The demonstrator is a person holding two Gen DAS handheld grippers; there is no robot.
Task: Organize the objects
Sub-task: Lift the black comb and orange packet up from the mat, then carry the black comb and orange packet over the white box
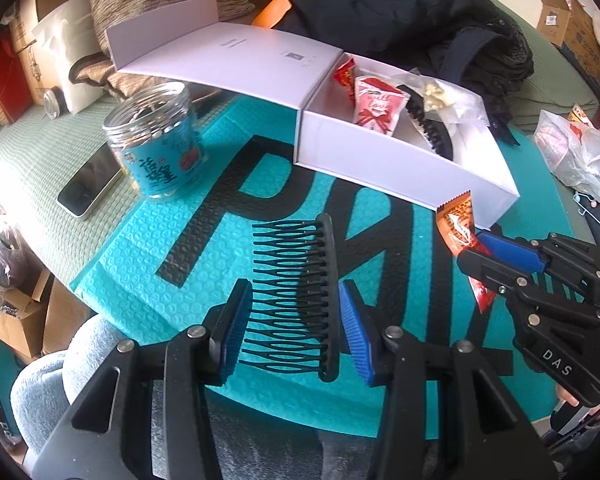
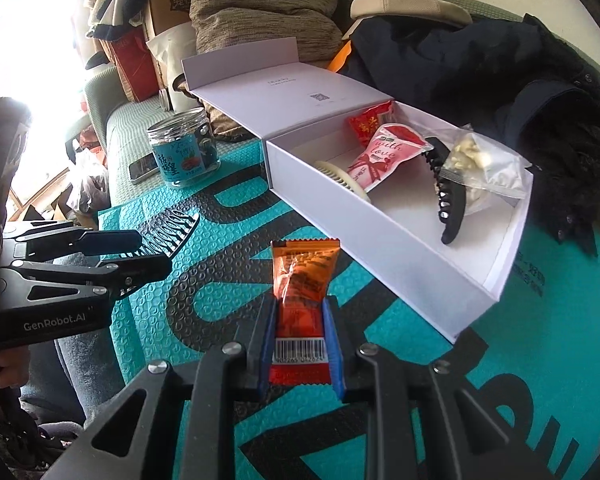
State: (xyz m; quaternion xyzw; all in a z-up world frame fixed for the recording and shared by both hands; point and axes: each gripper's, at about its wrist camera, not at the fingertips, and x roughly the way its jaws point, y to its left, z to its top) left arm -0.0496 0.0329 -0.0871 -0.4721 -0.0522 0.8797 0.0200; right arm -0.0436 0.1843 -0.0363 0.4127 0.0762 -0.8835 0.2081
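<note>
A black hair comb (image 1: 300, 296) lies on the teal mat (image 1: 140, 264). My left gripper (image 1: 296, 324) is open, its blue-padded fingers on either side of the comb; I cannot tell if they touch it. It also shows in the right wrist view (image 2: 148, 252) with the comb (image 2: 172, 228). My right gripper (image 2: 300, 344) is shut on an orange snack packet (image 2: 304, 280) and holds it above the mat, just in front of the open white box (image 2: 380, 256). The packet (image 1: 460, 232) and right gripper (image 1: 496, 256) show at the right of the left wrist view.
The white box (image 1: 380, 160) holds a pink packet (image 2: 384, 152), a red packet (image 2: 368, 120), a black hair claw (image 2: 452, 200), a clear bag (image 2: 484, 160) and a cream comb (image 2: 340, 176). A jar (image 1: 156, 140) and phone (image 1: 88, 184) lie left. A dark jacket (image 2: 500, 72) lies behind.
</note>
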